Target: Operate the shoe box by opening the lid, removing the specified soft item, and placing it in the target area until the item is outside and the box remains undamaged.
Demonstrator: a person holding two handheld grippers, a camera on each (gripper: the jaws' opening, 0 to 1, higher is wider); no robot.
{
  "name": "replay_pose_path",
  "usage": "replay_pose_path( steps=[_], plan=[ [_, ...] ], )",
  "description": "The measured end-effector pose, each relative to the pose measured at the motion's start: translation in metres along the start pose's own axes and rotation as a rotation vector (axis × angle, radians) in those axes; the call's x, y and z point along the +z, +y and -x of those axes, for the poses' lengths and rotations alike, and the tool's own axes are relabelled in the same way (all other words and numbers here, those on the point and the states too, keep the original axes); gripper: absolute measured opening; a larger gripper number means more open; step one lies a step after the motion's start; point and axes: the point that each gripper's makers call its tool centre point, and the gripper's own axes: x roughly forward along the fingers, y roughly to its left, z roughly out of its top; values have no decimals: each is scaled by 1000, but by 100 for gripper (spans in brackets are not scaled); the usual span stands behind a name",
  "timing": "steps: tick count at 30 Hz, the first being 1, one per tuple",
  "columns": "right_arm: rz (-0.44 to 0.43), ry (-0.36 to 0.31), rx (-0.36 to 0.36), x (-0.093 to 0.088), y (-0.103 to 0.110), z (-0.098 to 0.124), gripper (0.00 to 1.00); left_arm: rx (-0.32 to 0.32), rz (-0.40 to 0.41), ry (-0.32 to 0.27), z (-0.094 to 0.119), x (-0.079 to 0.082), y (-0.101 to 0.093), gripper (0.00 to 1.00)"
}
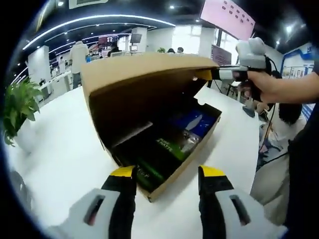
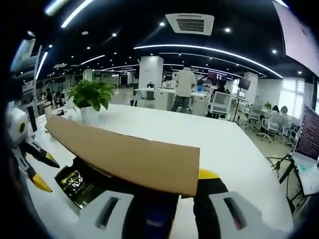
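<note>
On the white counter [image 1: 60, 164] the shoe box [image 1: 187, 164] sits with its lid [image 1: 144, 74] raised; the right gripper [image 1: 212, 74], jaws pinching the lid's edge, should lift gently to avoid creasing. Left gripper [image 1: 167, 174] waits spread apart. Packets [image 1: 172, 147] inside show best in the left gripper view; the right gripper view shows the lid's top [image 2: 124, 157].

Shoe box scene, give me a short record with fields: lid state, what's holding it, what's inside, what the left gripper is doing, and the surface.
lid: cardboard lid raised, box open
held by: right gripper shut on the lid's front edge
contents: dark packets with green and blue print inside the shoe box; which one is the soft item cannot be told
left gripper: left gripper open, in front of the box's near corner, holding nothing
surface: white table
nearby: potted plant on the table
</note>
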Motion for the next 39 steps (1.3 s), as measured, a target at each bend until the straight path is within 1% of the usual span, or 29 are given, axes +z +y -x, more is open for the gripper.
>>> replay_pose_path(
  steps=[2,4,7,9,10,11,13,14,15,16,17,18,21,24,26,28,29,30,31,32,33,34,35,36,37,39],
  plan=[
    [0,1,-8,1,-2,0,22,-4,-16,12,-3,-2,2,42],
    [10,-2,-24,3,-5,0,20,-3,-21,24,-8,-3,4,42],
    [1,-5,-29,5,-5,1,19,-26,-32,23,-9,0,-1,43],
    [18,-5,-40,5,-8,1,14,-66,-74,36,-11,-1,-6,42],
    [27,-2,-44,4,-10,1,12,-88,-109,56,-11,-3,-8,39],
    [24,-1,-45,4,-11,2,11,-88,-134,74,-11,-5,-7,37],
    [21,-1,-57,3,-15,3,5,-93,-146,85,-12,-5,-7,33],
    [23,1,-66,3,-18,4,2,-105,-143,84,-12,-5,-8,33],
    [15,3,-67,2,-21,4,0,-132,-159,94,-13,-6,-12,34],
    [8,8,-62,1,-21,4,0,-152,-187,106,-14,-8,-14,38],
    [9,9,-53,0,-21,4,0,-168,-245,133,-15,-11,-15,40],
    [15,9,-48,1,-20,4,0,-169,-259,142,-16,-13,-15,41],
    [-5,16,-42,2,-20,3,0,-171,-337,165,-20,-13,-15,35],
    [-15,24,-45,3,-20,2,0,-176,-317,180,-25,-15,-18,34],
    [-12,27,-43,3,-20,1,0,-170,-311,176,-26,-15,-18,33],
    [1,28,-37,2,-20,1,0,-174,-307,182,-25,-17,-20,30],
    [16,27,-32,2,-20,1,0,-156,-326,180,-24,-17,-19,30],
    [42,29,-28,2,-20,0,0,-130,-337,157,-25,-13,-16,29],
    [60,36,-22,1,-20,-1,0,-138,-322,157,-24,-14,-17,27],
    [55,39,-21,1,-20,-1,0,-146,-304,168,-24,-16,-18,26],
    [55,43,-18,3,-20,-1,0,-146,-303,189,-24,-21,-17,25],
    [53,45,-16,4,-20,-1,0,-150,-314,202,-24,-24,-17,24],
    [50,50,-13,5,-21,-2,0,-175,-338,243,-22,-31,-19,21],
    [50,51,-12,5,-21,-2,0,-183,-359,268,-23,-35,-19,18],
    [59,53,-11,4,-21,-2,0,-159,-409,258,-27,-33,-16,17],
    [66,57,4,5,-20,-2,0,-138,-398,282,-30,-32,-13,11]
  ],
)
